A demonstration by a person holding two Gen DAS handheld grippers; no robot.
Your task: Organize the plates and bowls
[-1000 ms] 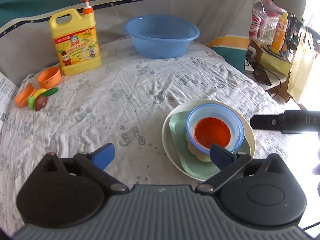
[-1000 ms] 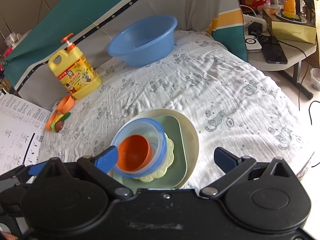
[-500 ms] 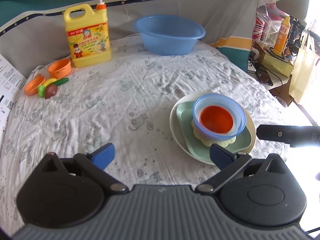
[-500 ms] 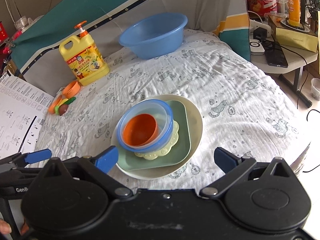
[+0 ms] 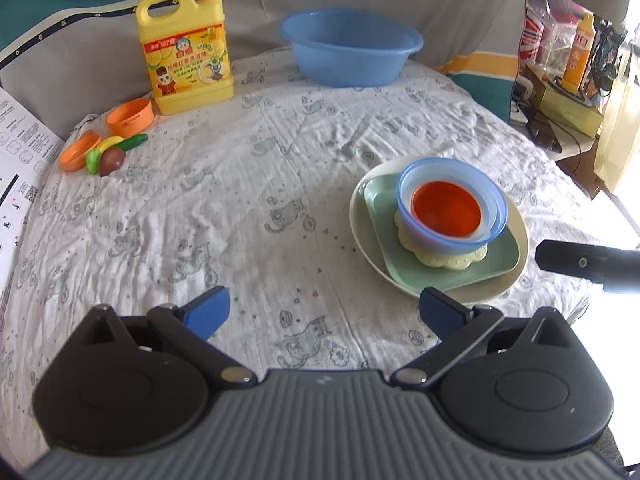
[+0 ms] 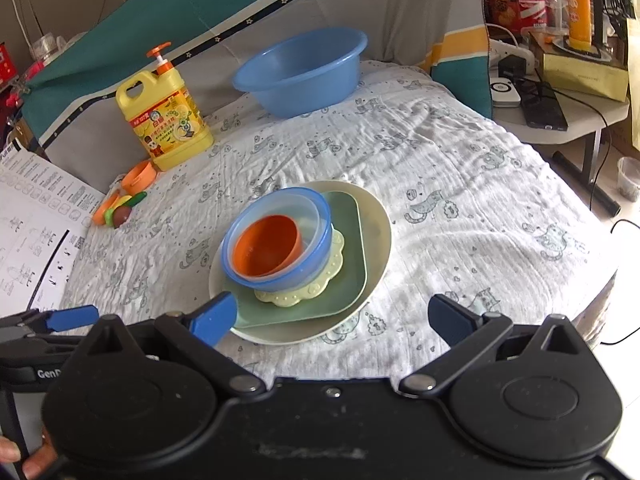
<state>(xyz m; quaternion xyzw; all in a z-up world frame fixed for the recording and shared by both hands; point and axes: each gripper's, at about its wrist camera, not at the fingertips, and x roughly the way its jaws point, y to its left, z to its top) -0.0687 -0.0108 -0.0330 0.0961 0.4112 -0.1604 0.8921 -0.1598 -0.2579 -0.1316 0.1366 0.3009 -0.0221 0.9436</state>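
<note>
A stack stands on the cloth-covered table: a cream round plate [image 5: 516, 280] [image 6: 380, 232], a green square plate [image 5: 500, 260] [image 6: 348, 280], a pale yellow scalloped plate [image 5: 444, 260] [image 6: 320, 284], a blue bowl [image 5: 448, 240] [image 6: 276, 200] and an orange bowl [image 5: 446, 210] [image 6: 266, 244] inside it. My left gripper [image 5: 324, 314] is open and empty, held back from the stack's left. My right gripper [image 6: 332, 316] is open and empty, just in front of the stack. The right gripper's finger [image 5: 576, 260] shows in the left wrist view.
A large blue basin [image 5: 352, 48] [image 6: 300, 68] and a yellow detergent jug [image 5: 184, 52] [image 6: 164, 120] stand at the back. Small orange toy cups and toy food [image 5: 108, 144] [image 6: 124, 204] lie at the left. A printed sheet [image 6: 32, 232] is at the left edge. A side table with clutter [image 6: 560, 80] stands right.
Both grippers have drawn back and up from the stack, so it looks smaller and farther. The stack itself has not moved.
</note>
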